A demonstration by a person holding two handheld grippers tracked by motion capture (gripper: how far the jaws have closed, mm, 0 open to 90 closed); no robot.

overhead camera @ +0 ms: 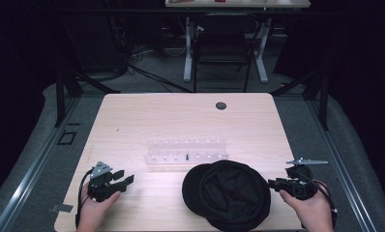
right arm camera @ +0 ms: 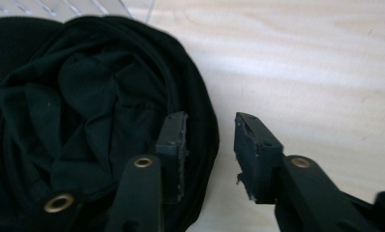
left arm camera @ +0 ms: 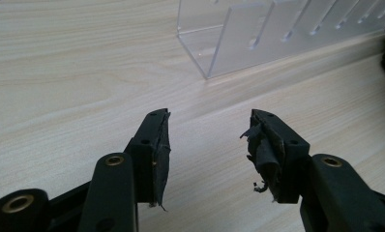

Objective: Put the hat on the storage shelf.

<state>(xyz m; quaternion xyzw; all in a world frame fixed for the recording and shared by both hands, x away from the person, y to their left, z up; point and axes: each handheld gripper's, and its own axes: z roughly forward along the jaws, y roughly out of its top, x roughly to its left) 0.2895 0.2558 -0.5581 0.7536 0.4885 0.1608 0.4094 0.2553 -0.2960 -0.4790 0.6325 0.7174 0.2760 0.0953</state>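
one black cap [overhead camera: 228, 193] lies upside down on the surface [overhead camera: 147, 116], soft, light, floppy; best pinched at its rim. right gripper [right arm camera: 210, 145] fingers open astride that rim. left gripper [left arm camera: 207, 140] fingers open, empty.

hat [overhead camera: 228, 194] before rack [overhead camera: 187, 150], on table [overhead camera: 147, 116]

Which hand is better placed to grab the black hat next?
Right. The right gripper straddles the rim of the black hat, fingers open. The left gripper is open over bare table, apart from it.
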